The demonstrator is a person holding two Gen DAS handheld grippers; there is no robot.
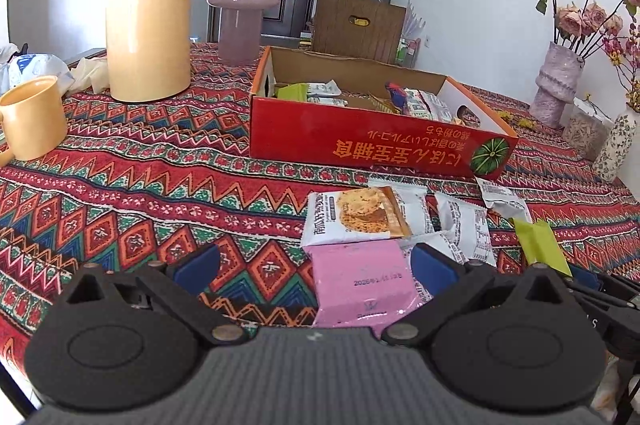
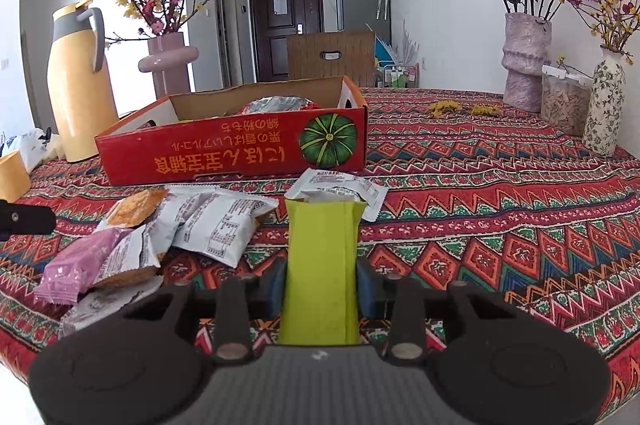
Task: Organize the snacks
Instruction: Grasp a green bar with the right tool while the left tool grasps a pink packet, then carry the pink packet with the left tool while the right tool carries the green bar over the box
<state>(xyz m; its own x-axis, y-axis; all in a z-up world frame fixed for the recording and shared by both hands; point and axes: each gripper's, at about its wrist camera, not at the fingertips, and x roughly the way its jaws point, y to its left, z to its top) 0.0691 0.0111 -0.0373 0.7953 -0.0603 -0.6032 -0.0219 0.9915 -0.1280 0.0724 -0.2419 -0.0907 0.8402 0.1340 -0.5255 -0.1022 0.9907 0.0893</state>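
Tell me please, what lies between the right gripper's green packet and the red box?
One white snack packet lies there on the tablecloth, just past the green packet and before the red box, in the right wrist view.

Left gripper (image 1: 316, 267) tilted down toward table, blue pads (image 1: 198, 263) spread wide apart, nothing pinched between them. Right gripper (image 2: 320, 283) also angled downward, blue pads (image 2: 366, 285) pressed against both sides of green packet (image 2: 320, 265), holding it.

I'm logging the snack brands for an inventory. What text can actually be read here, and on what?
"2026" then blurred digits: date stamp on the pink packet.
Yellow lettering on the red box: upside down, not reliably readable.
Print on the white packets: too small.
Green packet: no text visible.
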